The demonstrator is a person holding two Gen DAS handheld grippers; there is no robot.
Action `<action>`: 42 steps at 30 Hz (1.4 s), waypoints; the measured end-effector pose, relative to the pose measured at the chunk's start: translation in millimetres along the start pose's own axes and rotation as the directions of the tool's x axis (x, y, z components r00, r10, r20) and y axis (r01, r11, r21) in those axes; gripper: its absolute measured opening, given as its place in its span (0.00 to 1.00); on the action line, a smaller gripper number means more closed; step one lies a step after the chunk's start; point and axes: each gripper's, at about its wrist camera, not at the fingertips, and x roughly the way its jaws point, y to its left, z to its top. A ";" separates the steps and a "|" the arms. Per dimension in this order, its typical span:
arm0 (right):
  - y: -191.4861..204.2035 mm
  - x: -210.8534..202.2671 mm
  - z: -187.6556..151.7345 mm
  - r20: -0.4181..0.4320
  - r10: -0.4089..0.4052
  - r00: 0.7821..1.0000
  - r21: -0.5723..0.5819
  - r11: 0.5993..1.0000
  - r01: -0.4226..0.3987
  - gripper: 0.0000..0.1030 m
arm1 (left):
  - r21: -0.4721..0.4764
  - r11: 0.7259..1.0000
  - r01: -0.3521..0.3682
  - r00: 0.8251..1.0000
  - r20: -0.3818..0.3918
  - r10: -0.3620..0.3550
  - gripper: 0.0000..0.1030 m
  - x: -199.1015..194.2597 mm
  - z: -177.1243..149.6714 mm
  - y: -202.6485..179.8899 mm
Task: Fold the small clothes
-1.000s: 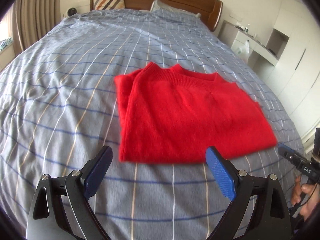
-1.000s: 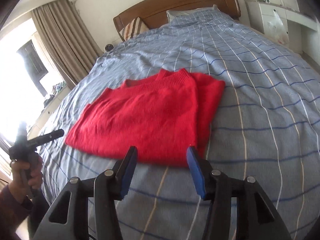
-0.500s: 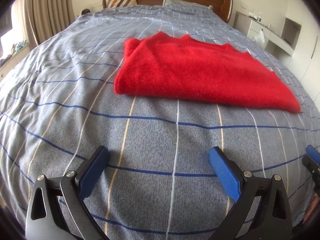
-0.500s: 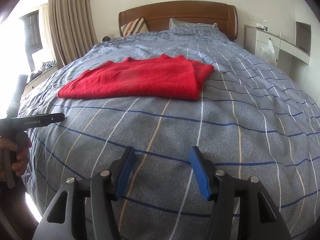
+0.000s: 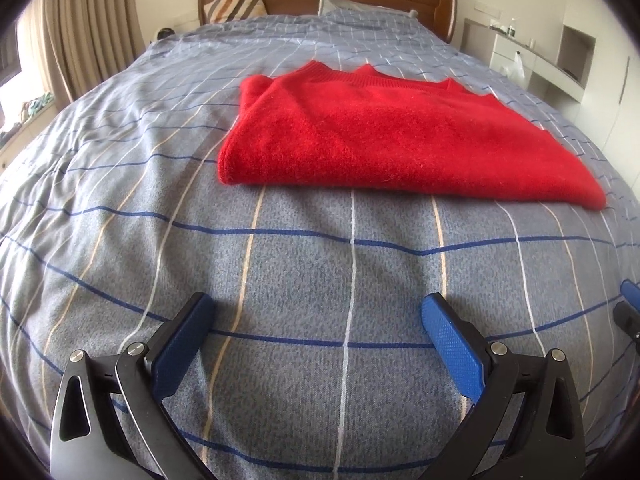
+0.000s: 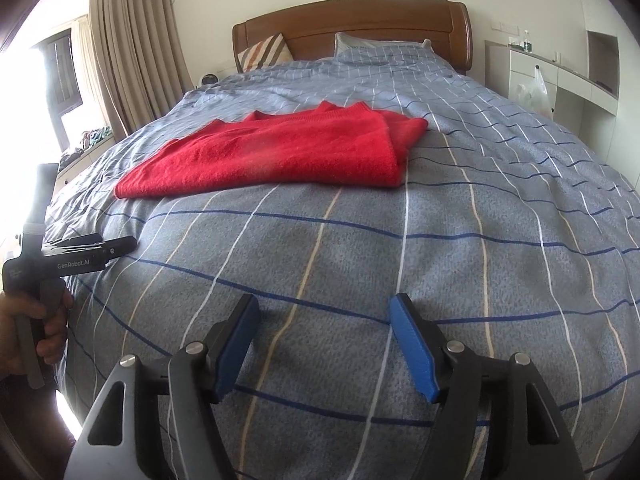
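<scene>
A folded red sweater [image 5: 384, 140] lies flat on the blue checked bedspread [image 5: 320, 280], its ribbed neckline toward the headboard. From the right wrist the red sweater [image 6: 280, 152] shows its folded edge on the right. My left gripper [image 5: 318, 312] hangs low over the bedspread, well short of the sweater's near edge, wide open with nothing between its fingers. My right gripper [image 6: 324, 312] also sits low over the bedspread short of the sweater, its jaws opening and empty. In the right wrist view the left gripper's body [image 6: 68, 260] shows at the left edge, held by a hand [image 6: 24, 332].
A wooden headboard [image 6: 352, 28] with pillows [image 6: 264, 52] closes the far end of the bed. Curtains [image 6: 128, 40] and a bright window stand on the left. White cabinets with a hanging plastic bag [image 6: 532, 92] line the right wall.
Both grippers pulled back and sank, so the sweater now lies farther ahead instead of just beyond the fingertips. The right gripper's jaws spread wider.
</scene>
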 end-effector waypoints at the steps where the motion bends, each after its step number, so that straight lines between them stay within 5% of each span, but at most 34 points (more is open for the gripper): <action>1: 0.3 0.0 -0.3 0.000 0.000 1.000 0.000 1.000 0.000 0.67 | 0.000 1.000 0.000 1.000 0.001 0.000 1.00 -0.1 -0.2 0.0; 42: 1.7 -18.3 5.4 0.082 0.022 0.996 0.005 1.000 -0.022 0.67 | 0.002 1.000 0.002 1.000 -0.011 -0.002 1.00 0.0 -0.7 -0.4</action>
